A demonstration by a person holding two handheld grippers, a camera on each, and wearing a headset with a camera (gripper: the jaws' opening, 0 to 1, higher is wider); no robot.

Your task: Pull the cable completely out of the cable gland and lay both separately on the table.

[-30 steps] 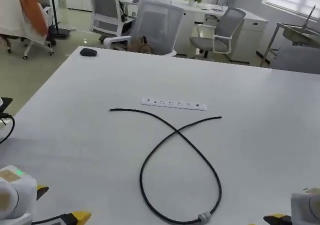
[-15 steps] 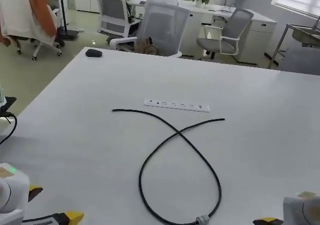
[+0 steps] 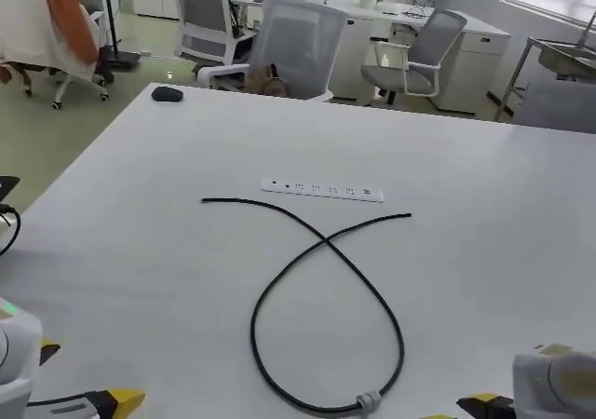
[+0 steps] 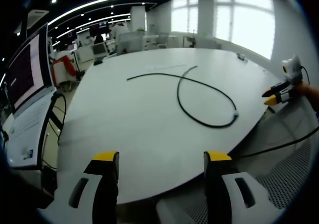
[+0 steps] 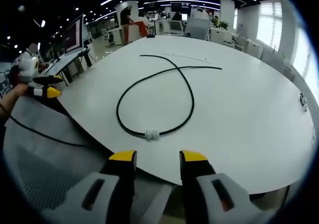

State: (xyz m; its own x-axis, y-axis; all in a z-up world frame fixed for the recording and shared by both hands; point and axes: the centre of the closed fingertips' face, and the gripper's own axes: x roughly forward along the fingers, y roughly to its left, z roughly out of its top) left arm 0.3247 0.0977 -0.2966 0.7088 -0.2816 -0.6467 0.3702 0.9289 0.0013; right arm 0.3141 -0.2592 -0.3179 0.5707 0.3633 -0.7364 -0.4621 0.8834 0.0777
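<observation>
One black cable (image 3: 326, 242) is looped on the table (image 3: 484, 233) just before the single power strip (image 3: 322, 191), with one grey cable gland (image 3: 369, 402) on its nearest bend. One mouse (image 3: 168, 93) lies far beyond the strip. The left gripper (image 4: 162, 157) and the right gripper (image 5: 157, 156) are held with jaws apart, empty.

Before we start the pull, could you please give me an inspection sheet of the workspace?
Surface: white table, flat.
Job's things: black cable lies in a self-crossing loop; grey cable gland threaded on it at the near edge.
Clutter: power strip beyond the loop; computer mouse at the far left corner.
Grippers: left gripper and right gripper open, empty, off the near edge.
Cables: a black lead hangs below the left gripper.
Surroundings: office chairs, desks.
</observation>
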